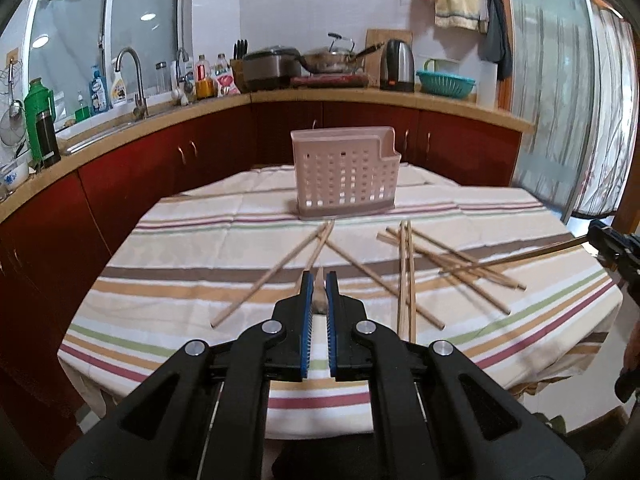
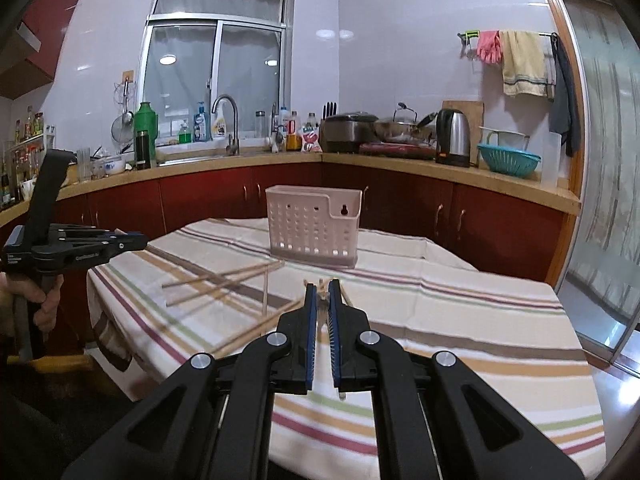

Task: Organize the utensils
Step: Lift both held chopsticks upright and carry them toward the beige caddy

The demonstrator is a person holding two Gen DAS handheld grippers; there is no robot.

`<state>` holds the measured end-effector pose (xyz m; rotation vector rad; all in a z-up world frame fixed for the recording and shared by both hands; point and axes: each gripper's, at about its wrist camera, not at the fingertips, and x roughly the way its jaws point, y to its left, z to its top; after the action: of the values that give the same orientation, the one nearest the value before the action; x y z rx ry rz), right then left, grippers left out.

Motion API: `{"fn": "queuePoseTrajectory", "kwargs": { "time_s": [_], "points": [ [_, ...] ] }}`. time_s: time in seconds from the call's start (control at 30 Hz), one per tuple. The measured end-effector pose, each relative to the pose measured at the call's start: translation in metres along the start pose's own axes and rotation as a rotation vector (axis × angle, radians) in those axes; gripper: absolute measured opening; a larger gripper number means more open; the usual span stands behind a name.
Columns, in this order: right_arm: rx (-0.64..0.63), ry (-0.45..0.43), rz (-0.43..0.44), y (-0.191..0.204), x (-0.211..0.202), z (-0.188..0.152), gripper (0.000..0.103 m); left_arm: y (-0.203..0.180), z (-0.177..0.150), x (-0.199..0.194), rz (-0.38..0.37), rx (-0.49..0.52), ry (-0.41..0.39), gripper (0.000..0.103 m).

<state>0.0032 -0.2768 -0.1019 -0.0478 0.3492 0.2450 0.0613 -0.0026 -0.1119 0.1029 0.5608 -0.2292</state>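
Note:
A pink perforated utensil holder (image 1: 346,174) stands upright at the far side of the striped tablecloth (image 1: 192,280); it also shows in the right wrist view (image 2: 314,226). Several wooden chopsticks (image 1: 408,268) lie scattered on the cloth in front of it, also in the right wrist view (image 2: 224,284). My left gripper (image 1: 319,280) is shut on a chopstick (image 1: 320,276) end-on between its blue pads. My right gripper (image 2: 323,290) is shut on chopsticks (image 2: 320,282), and in the left wrist view it (image 1: 600,236) holds a long chopstick (image 1: 520,258) above the pile.
A kitchen counter (image 1: 280,94) with red cabinets wraps around behind the table, carrying a sink tap, bottles, a green thermos (image 1: 38,120), a rice cooker, a wok, a kettle (image 1: 398,66) and a teal basket (image 1: 446,82). A glass door is at the right.

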Motion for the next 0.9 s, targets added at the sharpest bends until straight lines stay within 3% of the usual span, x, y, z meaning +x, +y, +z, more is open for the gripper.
{"fn": "queuePoseTrajectory", "kwargs": {
  "time_s": [0.4, 0.9],
  "points": [
    [0.02, -0.067, 0.02, -0.007, 0.032, 0.037, 0.006, 0.015, 0.031, 0.004, 0.006, -0.009, -0.047, 0.007],
    [0.046, -0.102, 0.029, -0.011, 0.076, 0.065, 0.007, 0.028, 0.077, 0.042, -0.029, -0.014, -0.079, 0.007]
  ]
}}
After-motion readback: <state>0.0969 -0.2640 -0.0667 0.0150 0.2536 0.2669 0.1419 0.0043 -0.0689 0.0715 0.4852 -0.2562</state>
